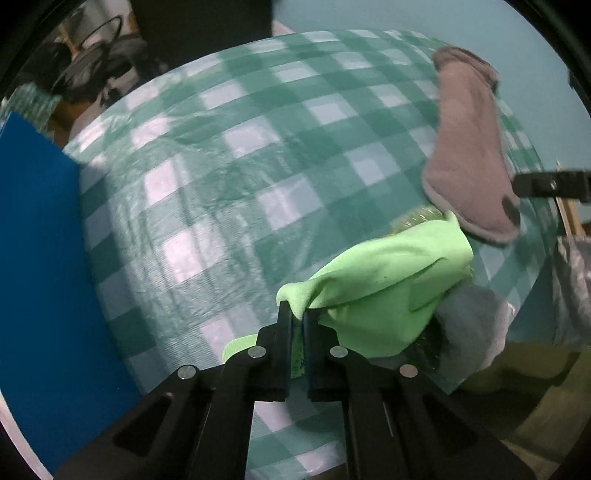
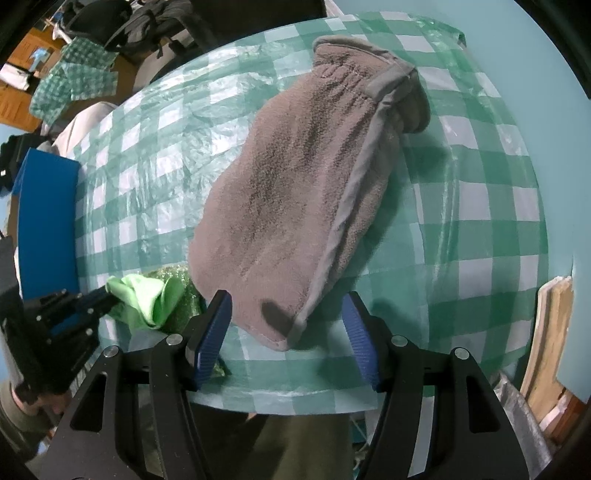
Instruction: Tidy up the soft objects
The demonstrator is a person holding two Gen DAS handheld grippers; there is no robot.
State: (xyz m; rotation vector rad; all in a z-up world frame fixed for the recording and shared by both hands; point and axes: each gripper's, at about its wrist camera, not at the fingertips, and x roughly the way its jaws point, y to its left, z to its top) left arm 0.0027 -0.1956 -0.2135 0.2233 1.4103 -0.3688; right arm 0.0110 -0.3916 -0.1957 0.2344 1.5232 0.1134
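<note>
A light green cloth (image 1: 384,288) lies bunched near the front of a table with a green checked cover (image 1: 236,177). My left gripper (image 1: 297,314) is shut on the cloth's left corner; both also show in the right wrist view, gripper (image 2: 107,295) and cloth (image 2: 147,295). A grey-brown fleece towel (image 2: 295,192) lies lengthwise on the table; it also shows at the right of the left wrist view (image 1: 469,147). My right gripper (image 2: 288,314) is open, its fingers either side of the towel's near end, not touching it.
A blue box (image 1: 40,258) stands along the table's left edge, also seen in the right wrist view (image 2: 48,221). A shiny green wrapped item (image 2: 181,299) and a grey cloth (image 1: 472,325) sit by the green cloth. Bags and clutter (image 2: 110,22) lie beyond the table.
</note>
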